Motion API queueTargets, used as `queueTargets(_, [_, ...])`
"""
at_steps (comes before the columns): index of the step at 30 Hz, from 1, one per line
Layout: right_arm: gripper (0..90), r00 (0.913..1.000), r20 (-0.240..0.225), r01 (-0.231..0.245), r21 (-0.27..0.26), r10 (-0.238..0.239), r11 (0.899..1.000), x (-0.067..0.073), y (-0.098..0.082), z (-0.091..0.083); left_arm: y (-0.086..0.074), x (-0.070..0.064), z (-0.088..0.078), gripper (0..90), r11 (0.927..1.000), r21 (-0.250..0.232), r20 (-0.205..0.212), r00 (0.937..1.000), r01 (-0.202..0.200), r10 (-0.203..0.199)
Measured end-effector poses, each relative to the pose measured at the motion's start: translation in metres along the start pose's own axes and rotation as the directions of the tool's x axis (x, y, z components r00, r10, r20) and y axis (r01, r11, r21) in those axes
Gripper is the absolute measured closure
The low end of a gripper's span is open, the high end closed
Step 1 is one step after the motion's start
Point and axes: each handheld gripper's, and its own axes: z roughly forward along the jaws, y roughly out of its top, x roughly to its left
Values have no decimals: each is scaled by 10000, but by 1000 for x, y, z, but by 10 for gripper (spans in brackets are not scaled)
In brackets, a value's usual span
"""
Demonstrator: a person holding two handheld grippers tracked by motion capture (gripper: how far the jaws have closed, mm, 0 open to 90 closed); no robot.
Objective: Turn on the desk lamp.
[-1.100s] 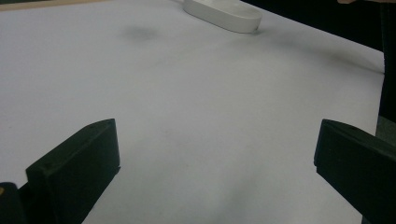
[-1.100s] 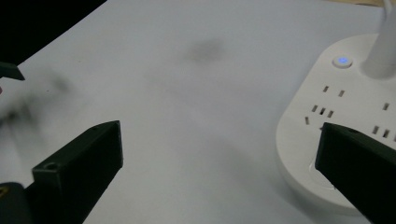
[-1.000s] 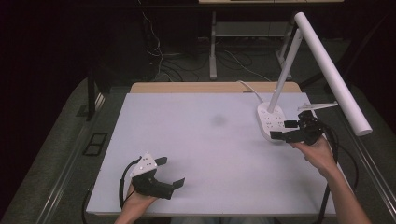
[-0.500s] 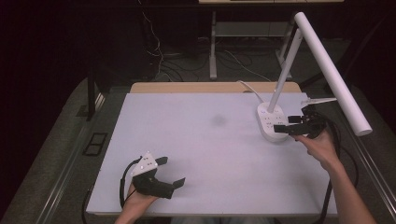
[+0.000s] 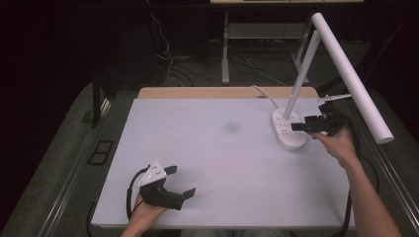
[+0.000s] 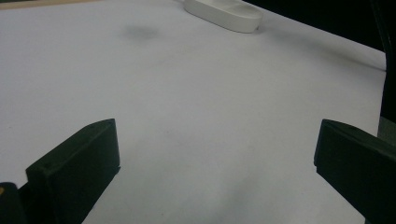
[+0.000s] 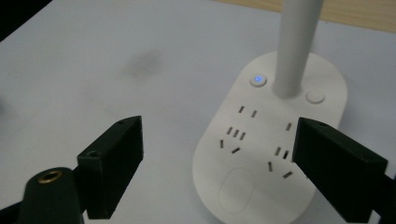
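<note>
A white desk lamp stands at the table's right. Its oval base (image 5: 288,131) carries several sockets, and a slanted stem (image 5: 299,74) holds a long tube head (image 5: 348,74). My right gripper (image 5: 309,118) hovers open just right of the base, jaws pointing left over it. In the right gripper view the base (image 7: 261,154) lies between and below the spread jaws of the right gripper (image 7: 217,135), with a blue-lit button (image 7: 257,80) beside the stem (image 7: 296,42). My left gripper (image 5: 182,180) rests open at the front left, holding nothing; from the left gripper (image 6: 215,135) the base (image 6: 224,10) is far off.
A white mat (image 5: 197,148) covers the table and has a faint dark smudge (image 5: 230,127) near its middle. The lamp's cord (image 5: 264,94) runs off the back edge. The lamp head overhangs the right side above my right hand. Cables and a table leg stand on the floor behind.
My right gripper has moved a little away from the person, along the lamp base toward the stem. The left gripper has stayed put.
</note>
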Motion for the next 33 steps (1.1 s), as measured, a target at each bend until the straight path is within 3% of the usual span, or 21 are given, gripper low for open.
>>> queueTargets(12, [426, 9988, 489, -45, -17, 46, 10000, -17, 8, 6, 0, 0, 0, 0, 10000, 20, -9, 10000, -3, 3])
queueTargets(20, [709, 9935, 1119, -198, -99, 208, 9998, -28, 10, 12, 0, 1, -1, 0, 10000, 15, -11, 10000, 10, -10])
queueTargets(29, [888, 9855, 1544, -691, -110, 699, 9976, -41, 18, 23, -1, -1, -2, 0, 10000, -41, -20, 10000, 71, -71])
queueTargets(33, [891, 9811, 1730, -871, -49, 866, 9962, -44, 21, 30, -1, -1, -3, 0, 9999, -76, -33, 10000, 82, -82])
